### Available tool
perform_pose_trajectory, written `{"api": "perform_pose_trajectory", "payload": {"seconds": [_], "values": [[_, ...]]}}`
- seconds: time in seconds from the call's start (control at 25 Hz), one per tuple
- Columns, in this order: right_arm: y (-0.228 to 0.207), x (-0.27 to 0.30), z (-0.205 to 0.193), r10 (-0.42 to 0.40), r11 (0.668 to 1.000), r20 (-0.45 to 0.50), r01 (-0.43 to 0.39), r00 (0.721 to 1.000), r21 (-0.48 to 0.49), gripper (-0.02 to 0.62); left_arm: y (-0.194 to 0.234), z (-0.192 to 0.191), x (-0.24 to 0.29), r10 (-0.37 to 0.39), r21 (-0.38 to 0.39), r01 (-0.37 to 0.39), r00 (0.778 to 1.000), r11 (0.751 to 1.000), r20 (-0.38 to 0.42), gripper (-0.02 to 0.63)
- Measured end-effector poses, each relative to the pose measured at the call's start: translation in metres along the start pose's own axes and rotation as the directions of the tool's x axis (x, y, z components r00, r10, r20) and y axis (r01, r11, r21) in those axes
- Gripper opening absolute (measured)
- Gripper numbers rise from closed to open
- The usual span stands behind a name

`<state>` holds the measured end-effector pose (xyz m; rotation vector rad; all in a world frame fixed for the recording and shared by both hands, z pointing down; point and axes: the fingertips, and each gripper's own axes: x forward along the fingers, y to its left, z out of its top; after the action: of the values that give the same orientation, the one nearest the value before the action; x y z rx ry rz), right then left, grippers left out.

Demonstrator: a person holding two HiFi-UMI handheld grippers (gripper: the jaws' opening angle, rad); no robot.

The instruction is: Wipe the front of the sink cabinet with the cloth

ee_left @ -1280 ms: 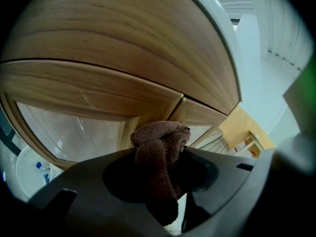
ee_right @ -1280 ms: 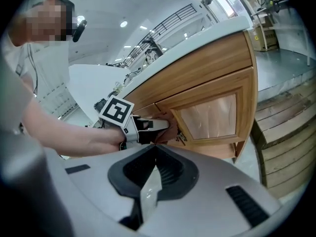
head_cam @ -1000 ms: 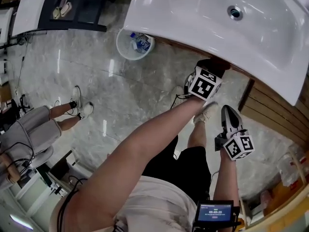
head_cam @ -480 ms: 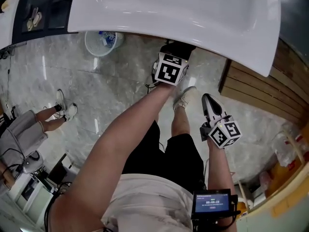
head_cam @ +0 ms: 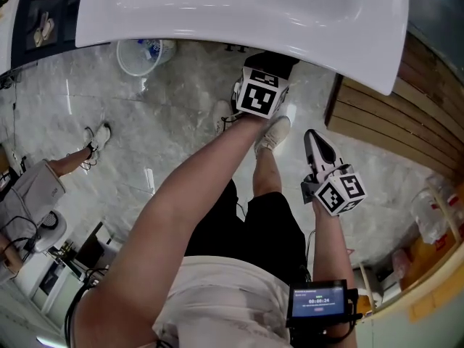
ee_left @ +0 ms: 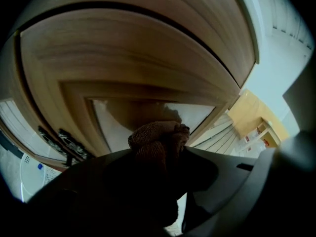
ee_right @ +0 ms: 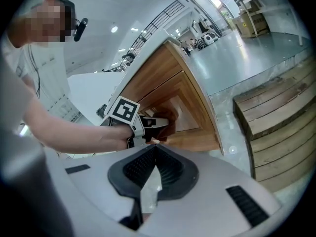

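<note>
At cabinet front, left gripper clamping brown cloth, right gripper jaws together

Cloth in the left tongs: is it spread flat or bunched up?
Bunched up: the cloth is a wadded lump pinched in the left tongs, facing the cabinet door.

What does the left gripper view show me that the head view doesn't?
Only the left gripper view: the left tool shut on a brown cloth, close to the wooden cabinet door with its recessed panel.

Only the head view: the white sink from above, the right tool out over the marble floor with its jaws together, and a bin.

Both: the left tool. In the head view it reaches under the sink rim, which hides the cloth and cabinet front.
</note>
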<state>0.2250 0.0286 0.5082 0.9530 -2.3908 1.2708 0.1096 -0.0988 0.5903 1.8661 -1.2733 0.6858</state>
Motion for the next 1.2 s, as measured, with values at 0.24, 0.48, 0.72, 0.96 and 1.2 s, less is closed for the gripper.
{"api": "perform_pose_trajectory", "payload": {"seconds": [0.24, 0.48, 0.72, 0.96, 1.2], "values": [[-0.022, -0.02, -0.003, -0.013, 1.0, 0.0, 0.013, 1.0, 0.008, 0.012, -0.037, 0.001, 0.021, -0.026, 0.038, 0.026, 1.0, 0.999, 0.007, 0.178], [-0.037, -0.028, -0.007, -0.019, 1.0, -0.005, 0.019, 1.0, 0.02, 0.012, -0.071, -0.001, 0.039, -0.084, 0.104, 0.083, 0.996, 0.991, 0.004, 0.178], [-0.046, -0.032, -0.003, -0.008, 1.0, -0.017, 0.008, 1.0, 0.013, 0.012, -0.107, -0.008, 0.057, -0.117, 0.129, 0.118, 0.993, 0.985, -0.017, 0.178], [-0.05, -0.03, 0.0, -0.01, 1.0, -0.049, 0.01, 0.999, -0.002, 0.012, -0.113, -0.009, 0.074, -0.117, 0.086, 0.118, 0.993, 0.989, -0.022, 0.178], [-0.045, -0.022, -0.01, 0.007, 1.0, -0.095, -0.008, 0.995, -0.017, 0.012, -0.065, -0.023, 0.064, -0.015, -0.032, 0.015, 1.0, 0.999, -0.012, 0.178]]}}
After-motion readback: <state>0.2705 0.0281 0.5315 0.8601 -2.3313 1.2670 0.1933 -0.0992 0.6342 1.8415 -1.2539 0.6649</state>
